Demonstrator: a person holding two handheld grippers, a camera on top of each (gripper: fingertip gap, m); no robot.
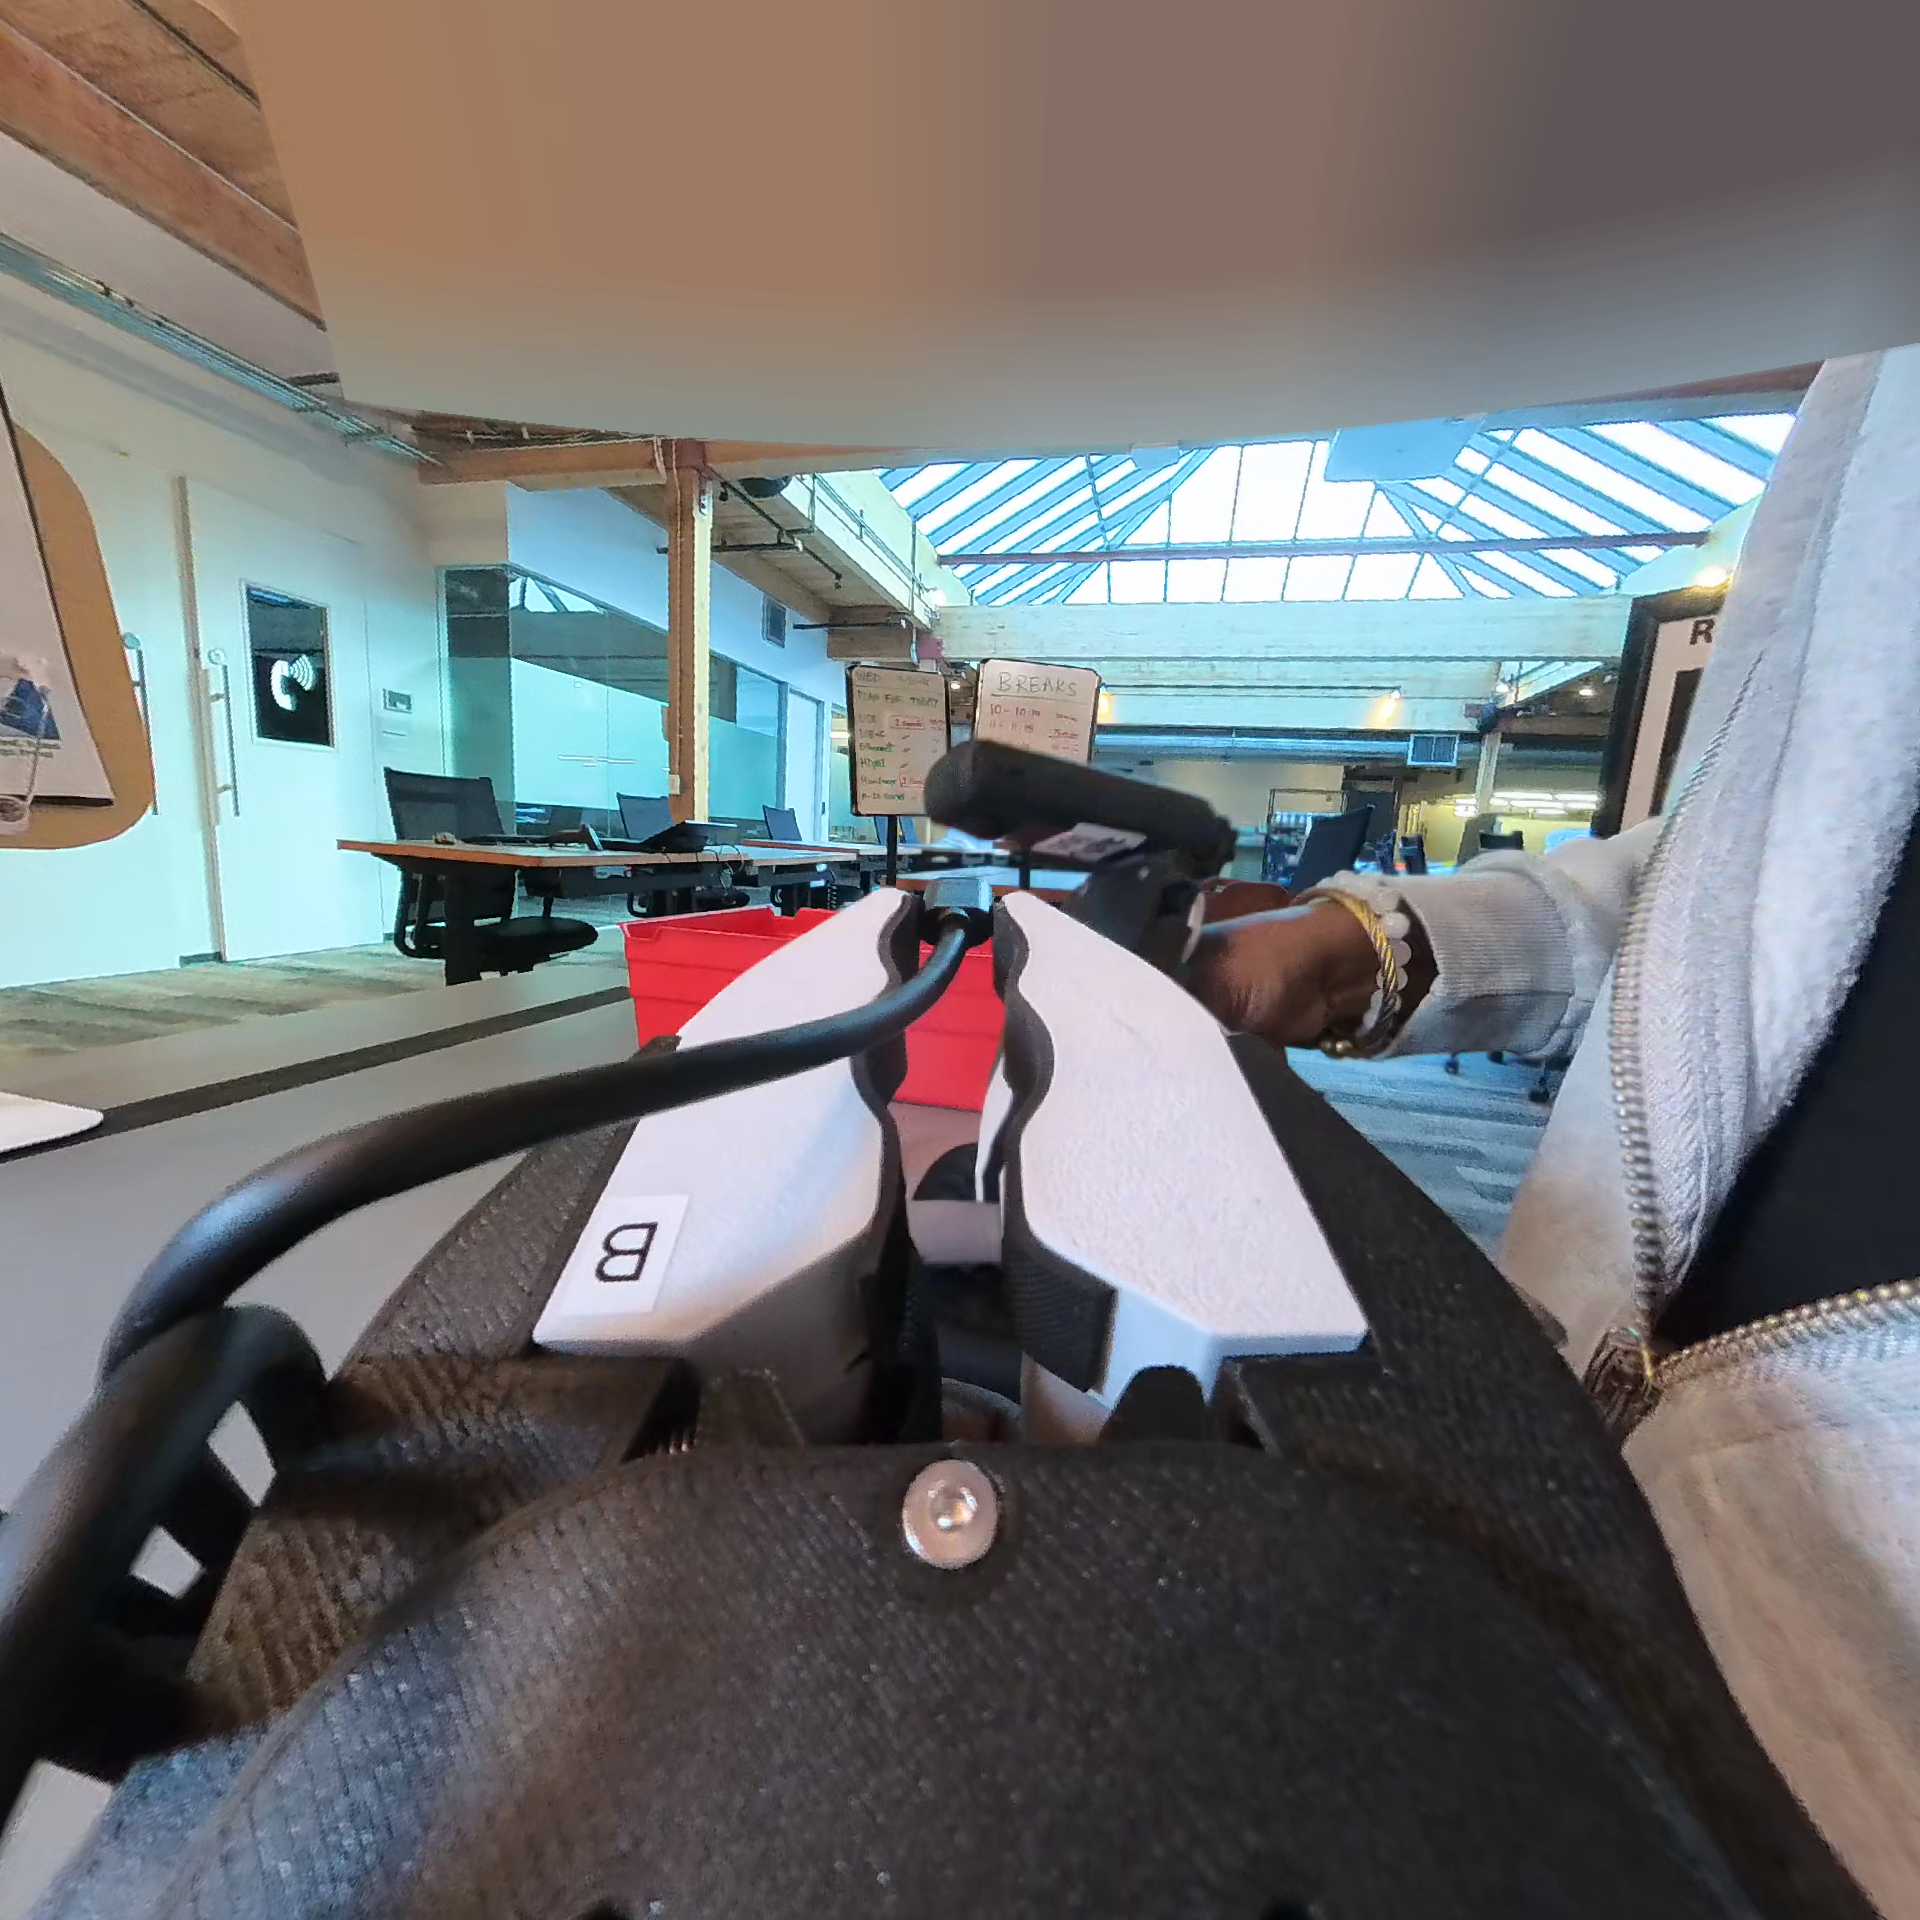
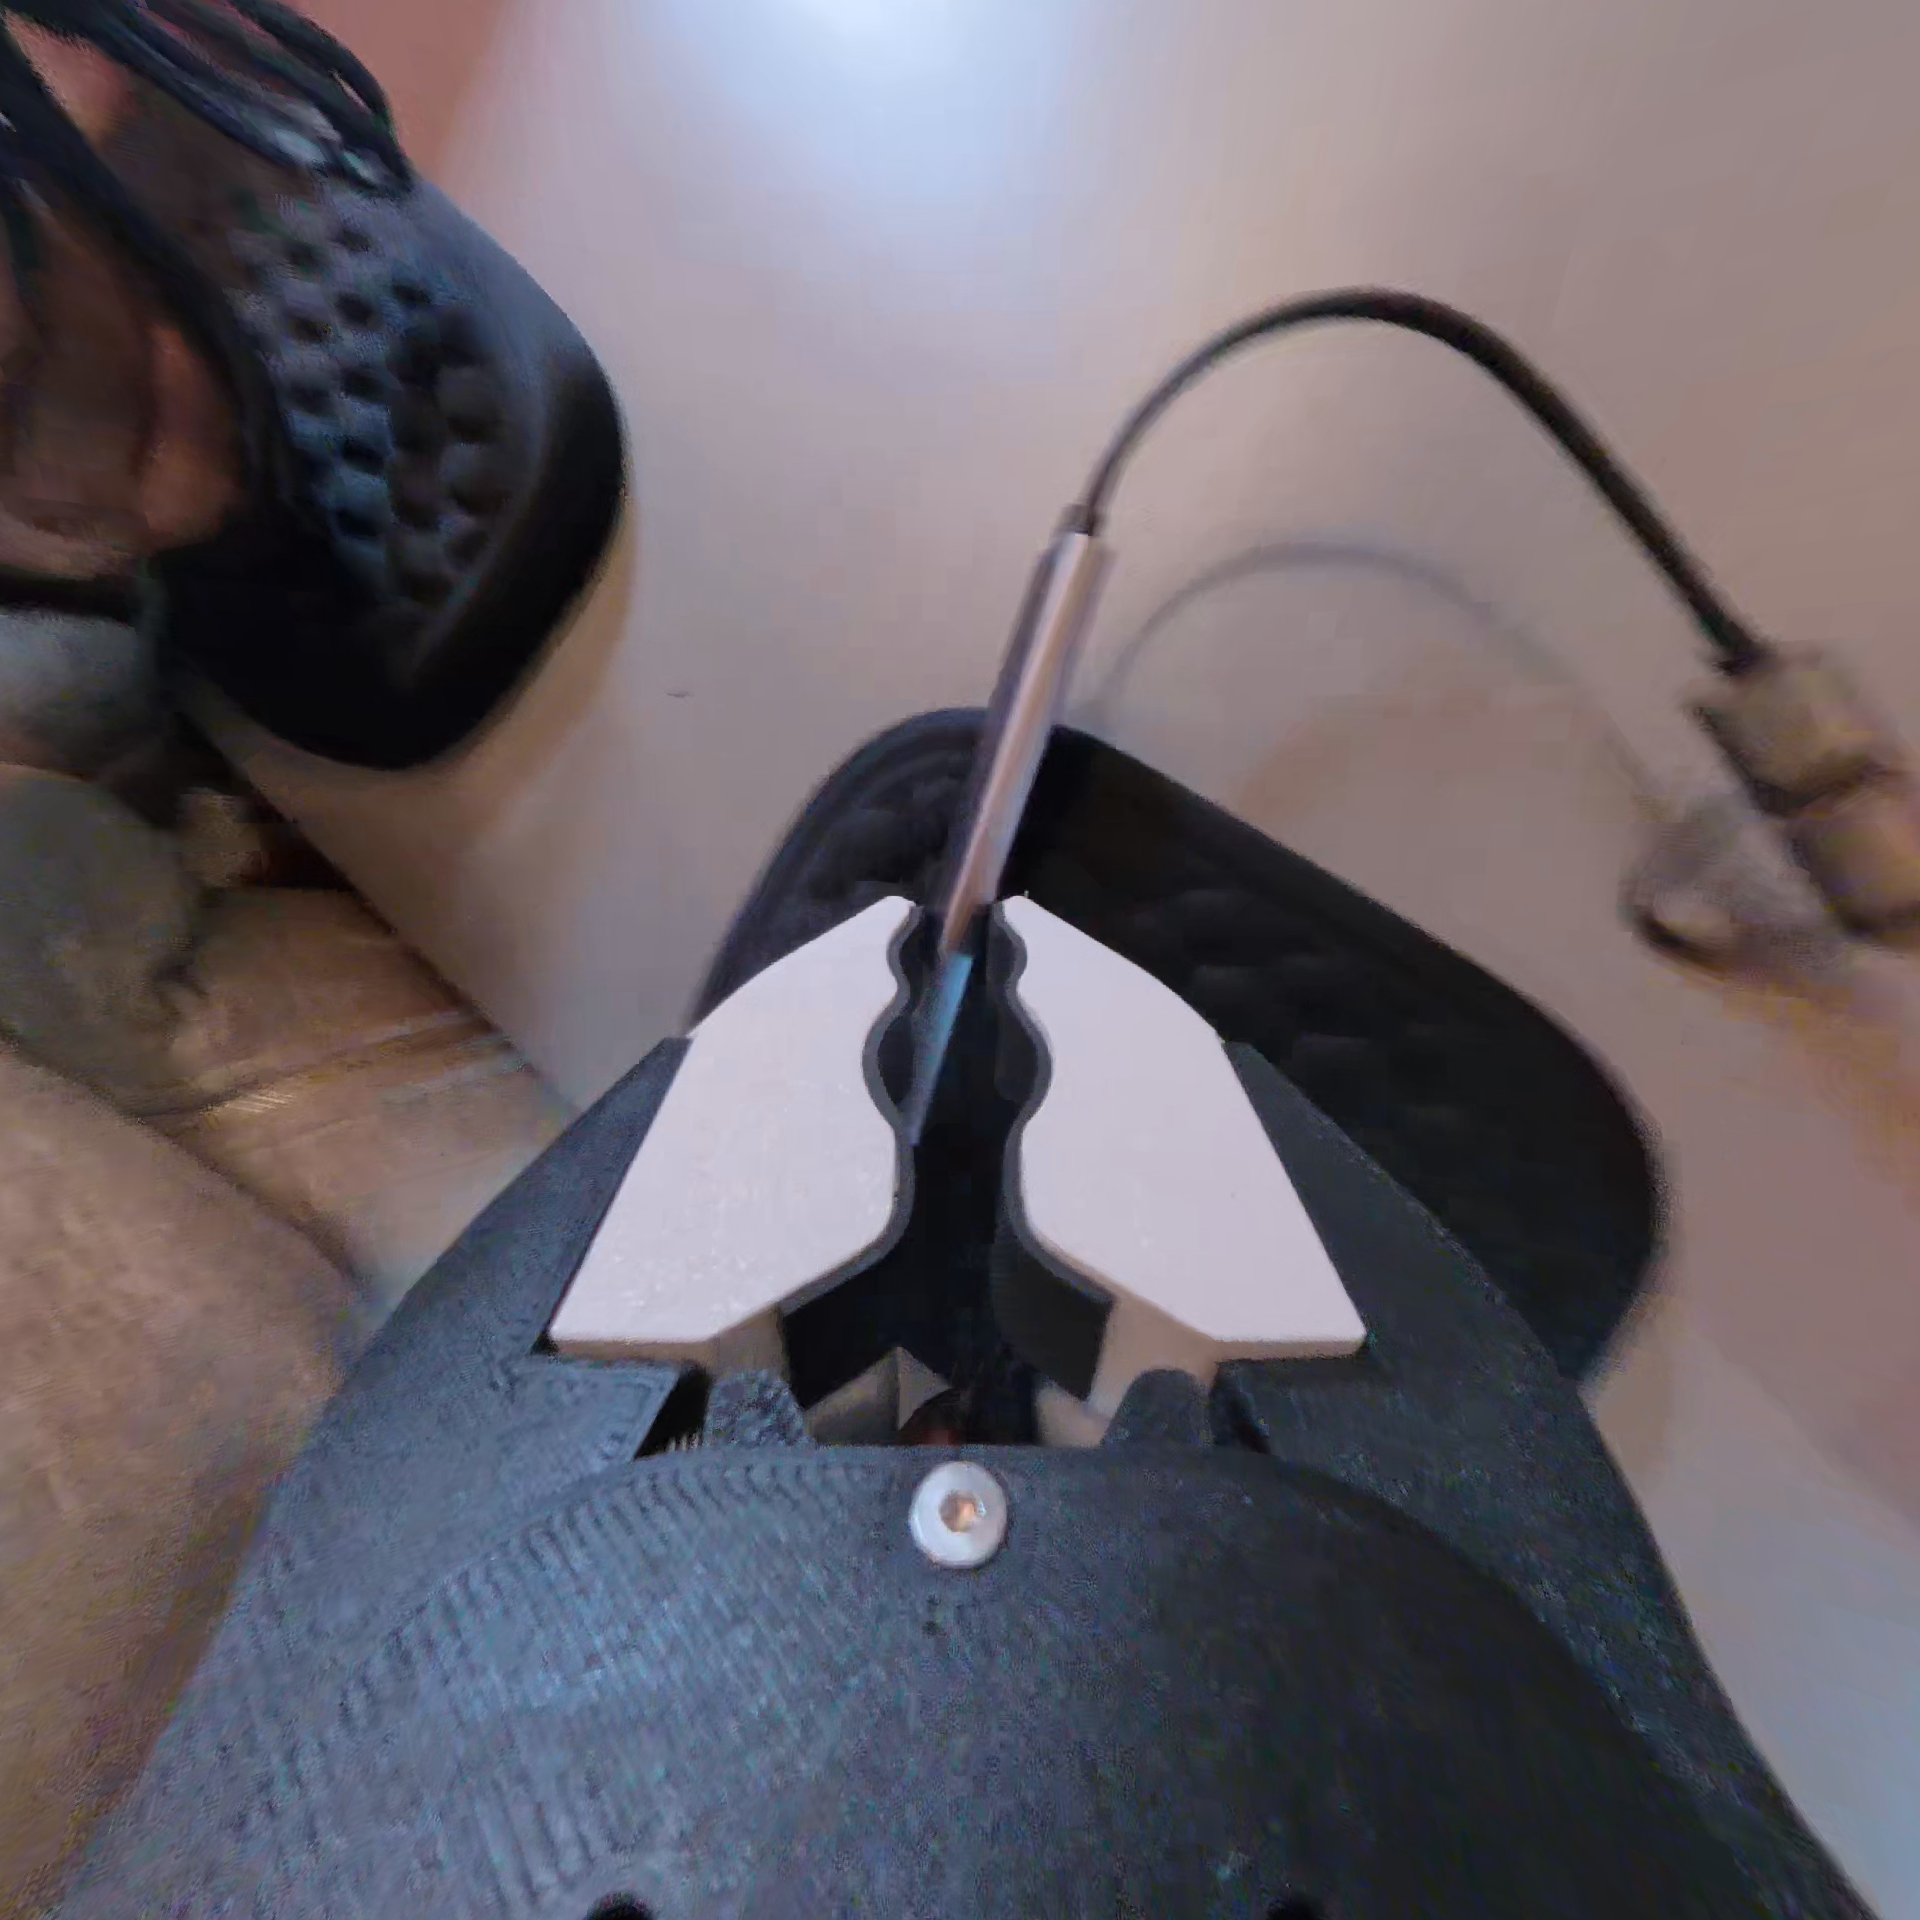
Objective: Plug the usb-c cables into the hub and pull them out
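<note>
In the left wrist view my left gripper (image 1: 956,906) is shut on the plug end of a black usb-c cable (image 1: 623,1091). The grey plug (image 1: 954,891) sticks out past the white fingertips, and the cable bends back to the lower left. My right gripper (image 1: 1081,821) shows farther off, held by a hand, just beyond the plug. In the right wrist view my right gripper (image 2: 956,920) is shut on a slim grey metal hub (image 2: 1023,707), seen edge on and tilted slightly right. The hub's own black lead (image 2: 1455,322) arcs off to the right. The left gripper's black body (image 2: 395,520) is at upper left.
A red bin (image 1: 707,966) stands on the grey table just beyond the left gripper. A person's grey zipped hoodie (image 1: 1766,935) fills the right side. Desks and office chairs (image 1: 488,883) stand far behind. A blurred beige object (image 2: 1787,810) hangs at the end of the hub's lead over the pale table (image 2: 1351,208).
</note>
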